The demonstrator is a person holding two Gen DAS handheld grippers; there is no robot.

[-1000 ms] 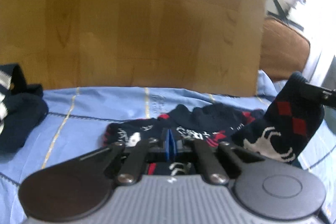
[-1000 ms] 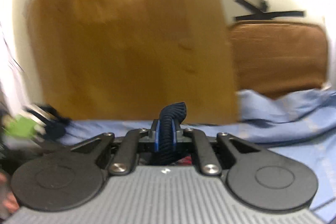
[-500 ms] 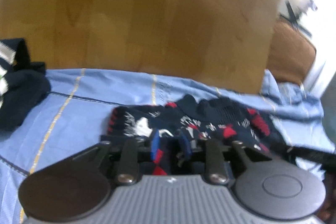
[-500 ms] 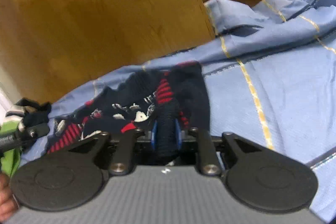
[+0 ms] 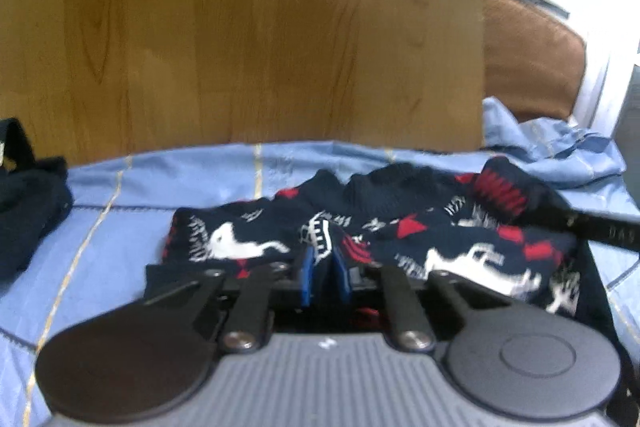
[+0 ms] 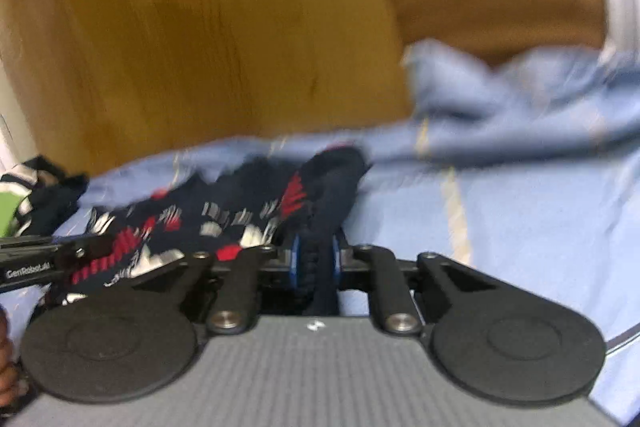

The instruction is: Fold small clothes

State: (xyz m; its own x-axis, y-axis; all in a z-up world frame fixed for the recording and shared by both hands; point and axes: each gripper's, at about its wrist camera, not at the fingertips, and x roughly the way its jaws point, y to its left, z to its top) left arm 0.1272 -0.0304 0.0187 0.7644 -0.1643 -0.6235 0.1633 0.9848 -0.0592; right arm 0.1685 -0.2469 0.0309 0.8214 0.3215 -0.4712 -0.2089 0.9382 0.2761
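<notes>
A navy sock (image 5: 400,227) with red and white patterns lies folded on the blue sheet (image 5: 180,179); it also shows in the right wrist view (image 6: 224,215). My left gripper (image 5: 325,277) sits low at the sock's near edge, its blue pads (image 5: 306,277) a little apart with a fold of sock between them. My right gripper (image 6: 315,265) is shut on the sock's dark cuff (image 6: 332,187) at the right end. The right gripper's finger (image 5: 592,229) crosses the sock's right side in the left wrist view.
A wooden headboard (image 5: 260,27) stands right behind the sock. A dark striped garment (image 5: 28,203) lies at the left, also in the right wrist view (image 6: 44,195). A brown cushion (image 5: 528,59) and rumpled sheet (image 6: 520,95) are at the back right.
My right gripper carried the sock's cuff end down from the air onto the rest of the sock. My left gripper's pads have opened slightly.
</notes>
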